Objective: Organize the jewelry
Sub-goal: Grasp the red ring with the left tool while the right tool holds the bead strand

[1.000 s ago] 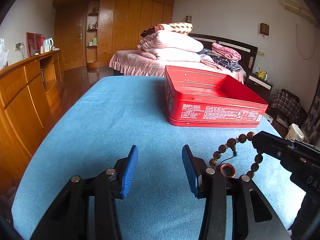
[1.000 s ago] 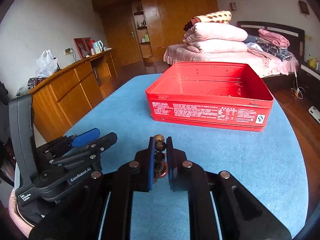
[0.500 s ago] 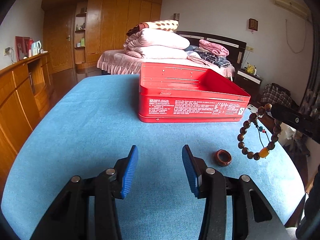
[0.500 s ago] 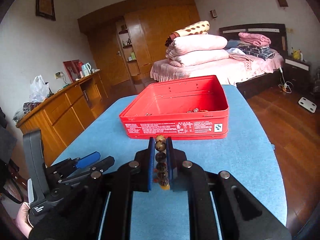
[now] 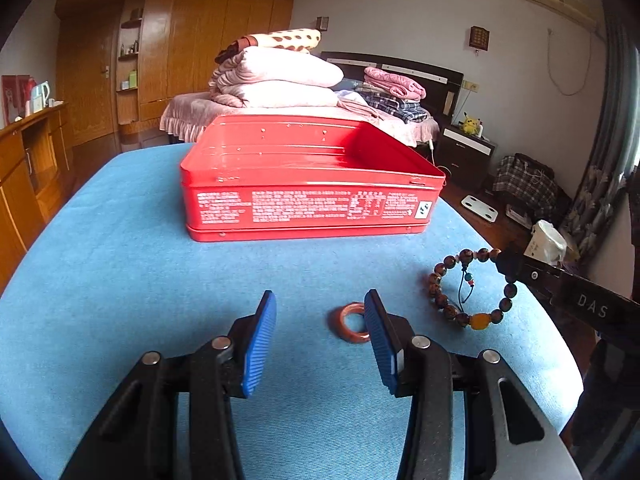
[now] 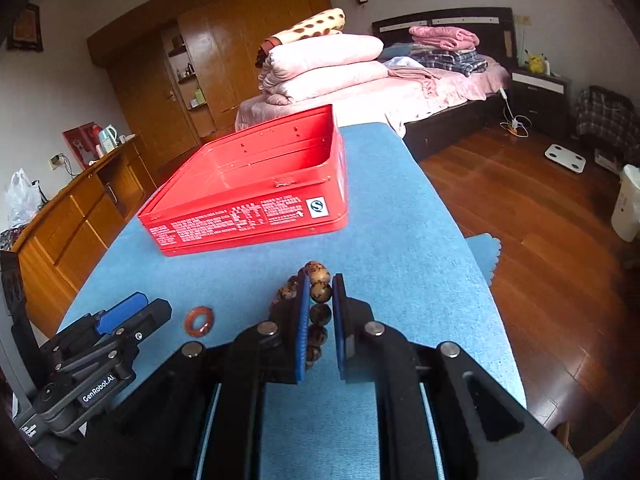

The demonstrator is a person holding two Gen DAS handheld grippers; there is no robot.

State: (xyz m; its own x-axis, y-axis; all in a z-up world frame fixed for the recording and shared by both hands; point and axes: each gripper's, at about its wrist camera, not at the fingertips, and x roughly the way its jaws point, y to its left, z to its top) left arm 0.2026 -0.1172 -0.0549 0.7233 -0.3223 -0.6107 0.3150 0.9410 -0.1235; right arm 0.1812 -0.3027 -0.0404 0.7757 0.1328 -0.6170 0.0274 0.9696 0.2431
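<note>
Right wrist view: right tongs (image 6: 319, 296) clamp bead bracelet (image 6: 316, 300); left tongs (image 5: 320, 336) gape beside ring (image 5: 350, 322)

A bedroom with white walls, a wooden wardrobe (image 5: 176, 52) and a long sideboard (image 6: 80, 216). Folded pink quilts (image 6: 324, 68) are piled on the bed (image 6: 440, 92). The wood floor (image 6: 540, 232) shines.

open left hand-held gripper (image 5: 320, 334), red ring (image 5: 347, 323), bead bracelet (image 5: 468, 286)
</note>
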